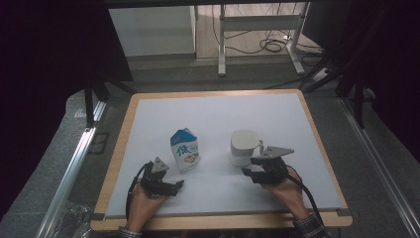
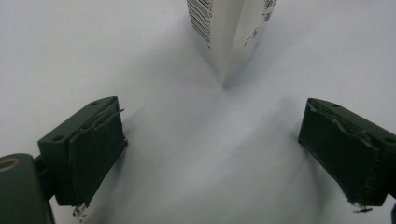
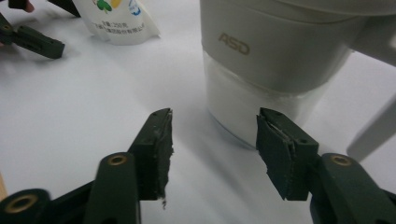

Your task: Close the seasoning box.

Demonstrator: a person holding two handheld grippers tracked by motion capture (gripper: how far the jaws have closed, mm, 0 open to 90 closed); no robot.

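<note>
A small blue-and-white milk carton (image 1: 184, 149) stands upright left of centre on the white table top (image 1: 218, 114). A white jug-like container (image 1: 244, 147) with a handle stands to its right. My left gripper (image 1: 174, 186) rests low in front of the carton, open and empty; the left gripper view has the carton's corner (image 2: 229, 37) a short way ahead between wide jaws. My right gripper (image 1: 250, 166) sits just in front of the white container (image 3: 275, 60), open, with nothing between its fingers (image 3: 156, 149). The carton (image 3: 119, 21) also appears in the right gripper view at top left.
The table has a wooden rim (image 1: 121, 144) all round. Beyond its far edge stand a metal frame (image 1: 257, 34) and floor cables (image 1: 277, 44). A rail (image 1: 74, 163) runs along the left side.
</note>
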